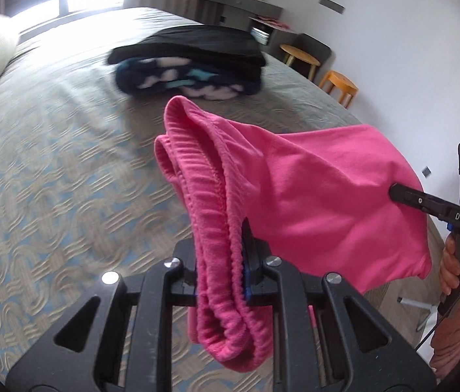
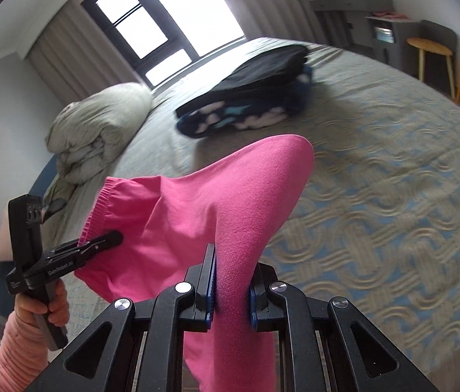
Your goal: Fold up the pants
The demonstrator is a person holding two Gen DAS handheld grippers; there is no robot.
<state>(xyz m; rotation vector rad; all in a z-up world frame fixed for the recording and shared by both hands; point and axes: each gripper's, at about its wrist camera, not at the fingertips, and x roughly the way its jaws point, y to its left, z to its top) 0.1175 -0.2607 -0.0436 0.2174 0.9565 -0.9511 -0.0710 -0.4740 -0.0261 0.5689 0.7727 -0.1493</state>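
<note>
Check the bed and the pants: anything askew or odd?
Nothing damaged or spilled. The pink pants hang bunched in the air between both tools, not flat on the bed. Behind them, the dark folded stack looks uneven, but it is blurred.

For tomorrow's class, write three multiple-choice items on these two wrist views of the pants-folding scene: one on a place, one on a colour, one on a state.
1. Where does the folded pile of dark clothes lie?
A. on the bed
B. on the orange stool
C. on the floor

2. What colour are the pants held by the grippers?
A. grey
B. pink
C. navy

3. In what state are the held pants?
A. spread flat on the bedspread
B. lifted off the bed, clamped by both grippers
C. held by one gripper only

Key: 1 A, the dark pile rests on the bed. 2 B, the pants are bright pink. 3 B, the left gripper pinches the ribbed waistband and the right gripper pinches plain fabric, with the cloth hanging between them above the bedspread.
</note>
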